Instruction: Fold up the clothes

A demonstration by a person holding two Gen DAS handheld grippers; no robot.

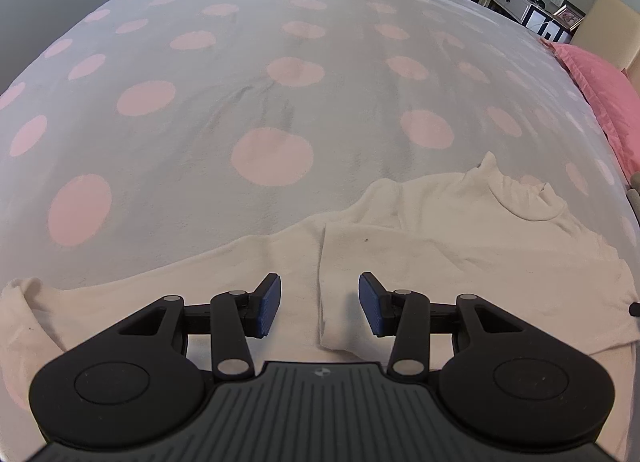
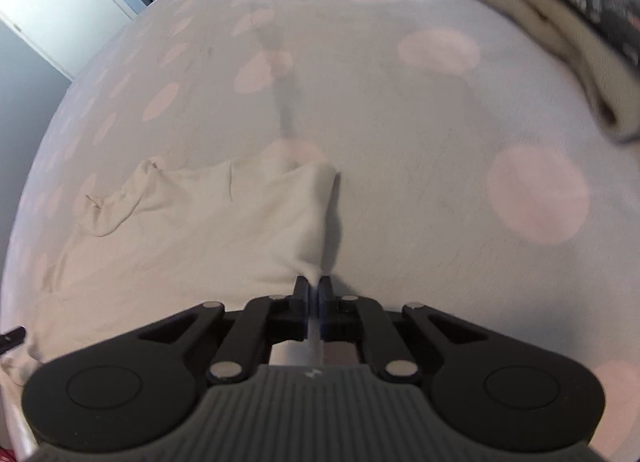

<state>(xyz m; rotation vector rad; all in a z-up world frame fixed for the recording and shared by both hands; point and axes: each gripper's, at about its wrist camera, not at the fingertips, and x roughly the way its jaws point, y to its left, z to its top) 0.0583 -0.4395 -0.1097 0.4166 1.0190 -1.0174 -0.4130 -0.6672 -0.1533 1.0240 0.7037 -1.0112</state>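
1. The white top is lying flat on the spotty bed.
2. The left claw is hanging apart over it, holding nothing.
3. The right claw is pinching its edge (soft, light, floppy, so grabbing edges works best).

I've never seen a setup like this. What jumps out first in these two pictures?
The big pale bedspread with pink polka dots fills both views. On its near side lies a cream turtleneck top, spread flat with one part folded over. The right gripper has its fingers pinched shut on the top's edge, lifting a ridge of cloth, while the left gripper hangs open above the top; a pink pillow sits at the far right.
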